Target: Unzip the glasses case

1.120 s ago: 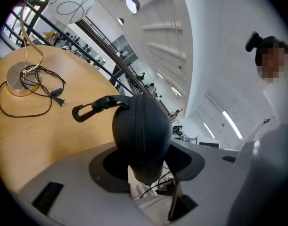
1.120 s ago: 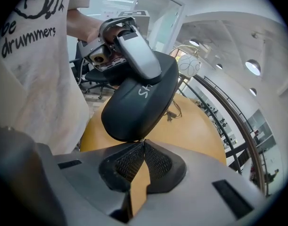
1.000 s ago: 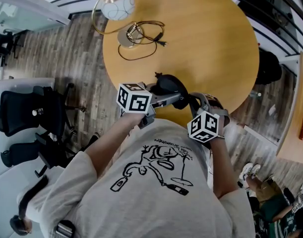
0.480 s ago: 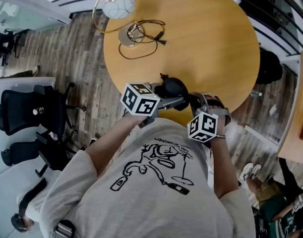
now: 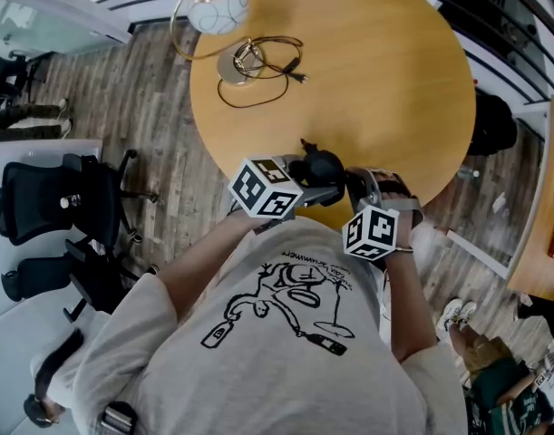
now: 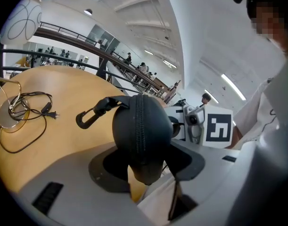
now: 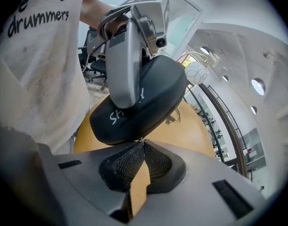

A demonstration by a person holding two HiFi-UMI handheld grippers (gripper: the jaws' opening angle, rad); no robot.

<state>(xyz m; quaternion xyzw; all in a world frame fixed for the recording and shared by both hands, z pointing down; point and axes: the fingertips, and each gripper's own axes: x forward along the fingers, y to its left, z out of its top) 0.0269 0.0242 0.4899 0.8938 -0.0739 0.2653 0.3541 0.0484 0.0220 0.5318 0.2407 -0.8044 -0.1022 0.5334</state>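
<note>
Over the surface's [image 5: 376, 62] near edge, the head view shows the glasses case [image 5: 320, 164] held up. Left gripper view: left tongs [image 6: 146, 160] clamp its body (steadying it). Right gripper view: right tongs [image 7: 143, 147], pressed together, seemingly nip the zip pull [image 7: 143, 139], ready to draw it.

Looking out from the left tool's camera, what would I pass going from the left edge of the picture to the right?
Lamp base → black clip hook → glasses case → right tool → the person's white shirt.
</note>
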